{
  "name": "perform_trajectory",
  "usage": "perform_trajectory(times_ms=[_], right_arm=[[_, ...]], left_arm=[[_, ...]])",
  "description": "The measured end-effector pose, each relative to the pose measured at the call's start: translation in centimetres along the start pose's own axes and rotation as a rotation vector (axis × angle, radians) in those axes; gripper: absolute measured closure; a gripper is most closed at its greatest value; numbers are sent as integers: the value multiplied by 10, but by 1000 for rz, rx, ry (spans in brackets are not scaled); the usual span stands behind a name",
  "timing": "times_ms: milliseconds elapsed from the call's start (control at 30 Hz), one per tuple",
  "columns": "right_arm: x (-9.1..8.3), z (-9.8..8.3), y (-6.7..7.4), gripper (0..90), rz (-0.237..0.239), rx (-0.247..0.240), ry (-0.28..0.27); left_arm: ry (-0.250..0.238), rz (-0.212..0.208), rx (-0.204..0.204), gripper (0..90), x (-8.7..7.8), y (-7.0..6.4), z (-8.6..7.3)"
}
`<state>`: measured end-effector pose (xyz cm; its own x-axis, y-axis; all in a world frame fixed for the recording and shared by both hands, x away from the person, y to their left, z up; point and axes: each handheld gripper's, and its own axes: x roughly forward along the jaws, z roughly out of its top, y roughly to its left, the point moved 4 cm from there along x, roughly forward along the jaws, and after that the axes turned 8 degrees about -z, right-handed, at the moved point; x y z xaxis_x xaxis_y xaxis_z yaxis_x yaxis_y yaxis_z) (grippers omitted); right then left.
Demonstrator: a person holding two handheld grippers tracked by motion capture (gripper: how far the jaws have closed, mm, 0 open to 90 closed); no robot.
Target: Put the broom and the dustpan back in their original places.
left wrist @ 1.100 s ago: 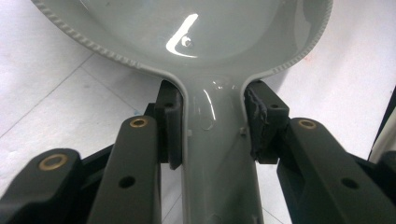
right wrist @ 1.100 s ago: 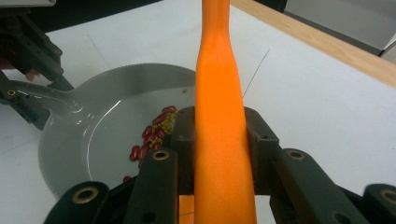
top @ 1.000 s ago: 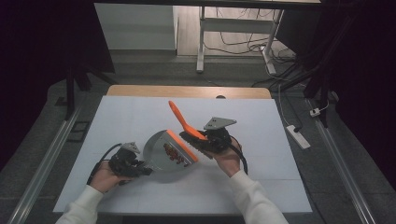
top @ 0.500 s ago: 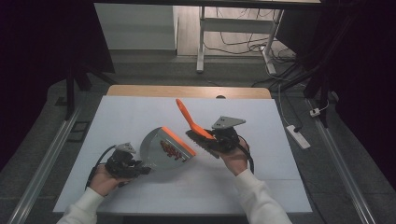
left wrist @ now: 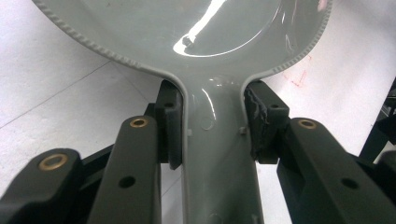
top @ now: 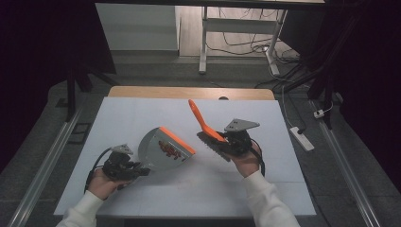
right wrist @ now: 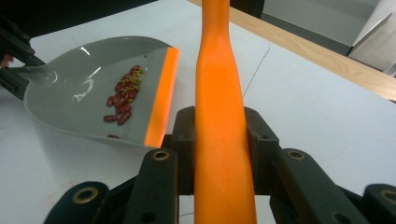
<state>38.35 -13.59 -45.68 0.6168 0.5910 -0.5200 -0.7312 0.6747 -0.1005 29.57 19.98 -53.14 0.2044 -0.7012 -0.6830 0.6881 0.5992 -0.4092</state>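
Note:
A grey dustpan (top: 163,150) with an orange lip is tilted above the white table (top: 142,113), holding several red beans (right wrist: 122,95). My left gripper (top: 124,166) is shut on the dustpan's grey handle (left wrist: 218,154), its pads (left wrist: 173,122) pressing both sides. My right gripper (top: 231,141) is shut on the orange handle (right wrist: 223,116) of a small brush (top: 208,130), held to the right of the dustpan and apart from it. The brush handle points up and away toward the far side; its dark bristles (top: 213,145) hang near the hand.
A wooden strip (top: 189,92) runs along the table's far edge. Beyond it stand a metal frame leg (top: 204,42) and loose cables on the floor. A white power strip (top: 300,138) lies on the floor to the right.
The right gripper has carried the brush to the right, away from the dustpan. The dustpan's mouth now faces up more, with the beans showing inside. The left hand has barely moved.

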Motion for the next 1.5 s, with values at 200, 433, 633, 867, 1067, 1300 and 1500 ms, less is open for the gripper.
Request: perform_trajectory(times_ms=[200, 433, 633, 867, 1067, 1300, 1500], right_arm=[[-7, -6, -7, 702, -19, 20, 3], [-14, -13, -15, 702, -29, 36, 11], [-23, -23, -24, 702, -17, 86, 5], [-33, -34, -33, 702, -26, 110, 15], [-37, -42, -34, 702, -11, 115, 37], [-44, -52, -34, 702, 2, 117, 57], [-51, -60, -36, 702, -1, 111, 67]], left_arm=[[-28, 12, -27, 620, -4, 2, -4], [-50, 26, -56, 620, -8, 5, -5], [-53, 38, -79, 620, -9, 7, -8], [-75, 64, -103, 620, -11, 9, -9], [-85, 89, -125, 620, -11, 9, -10], [-113, 116, -155, 620, -9, 8, -11], [-129, 136, -177, 620, -10, 8, -14]])
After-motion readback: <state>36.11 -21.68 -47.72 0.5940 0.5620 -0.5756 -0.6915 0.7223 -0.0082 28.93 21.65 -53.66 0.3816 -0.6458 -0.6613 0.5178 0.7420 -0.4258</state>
